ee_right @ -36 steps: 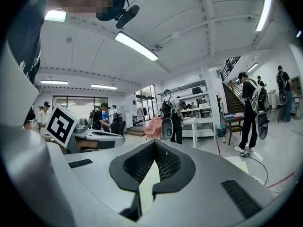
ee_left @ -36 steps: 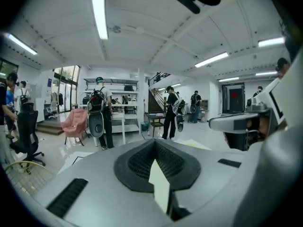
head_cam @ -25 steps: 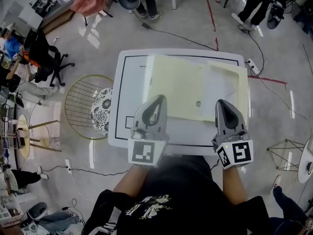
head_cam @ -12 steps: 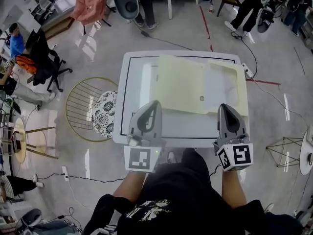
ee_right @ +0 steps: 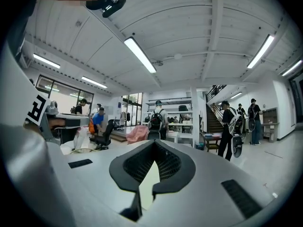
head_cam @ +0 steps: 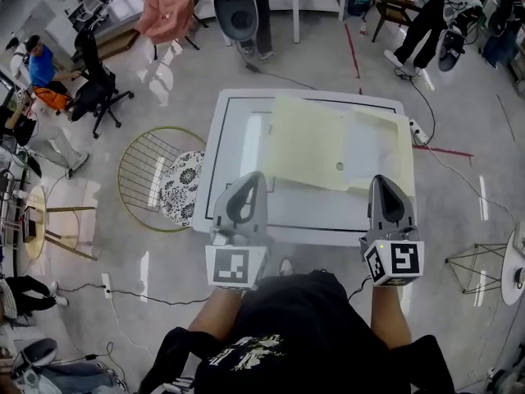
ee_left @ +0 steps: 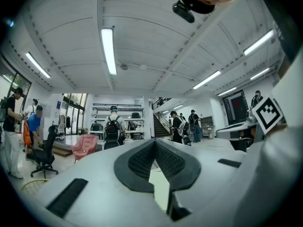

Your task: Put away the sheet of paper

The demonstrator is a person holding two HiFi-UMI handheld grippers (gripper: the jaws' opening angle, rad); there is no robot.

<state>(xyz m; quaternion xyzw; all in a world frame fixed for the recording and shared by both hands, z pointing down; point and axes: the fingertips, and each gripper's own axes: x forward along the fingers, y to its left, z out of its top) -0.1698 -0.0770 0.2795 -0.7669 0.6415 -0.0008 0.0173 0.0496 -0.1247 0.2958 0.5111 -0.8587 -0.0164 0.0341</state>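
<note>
The sheet of paper (head_cam: 308, 142), pale yellow, is laid flat on the far half of the white table (head_cam: 238, 150), slightly skewed, its near edge slanting toward the near right corner. A second pale piece (head_cam: 379, 150), partly white, is set against its right side and reaches the right edge. Together they run longer along the far edge than across it; the sheet's own long axis cannot be settled.

The left gripper (head_cam: 255, 179) and right gripper (head_cam: 382, 180) are seen over the near edge, pointed toward the far edge, and parts of the near strip are hidden by them. Both pairs of jaws are pressed together with nothing gripped.

The sheet's layout is given by the head view alone. In the gripper views the closed tips are shown against the room: ceiling lights, a person with a backpack (ee_left: 112, 126), a staircase (ee_right: 215, 119).

A wire chair (head_cam: 143, 179) with a patterned cushion (head_cam: 179, 189) is placed just beside the left edge.
</note>
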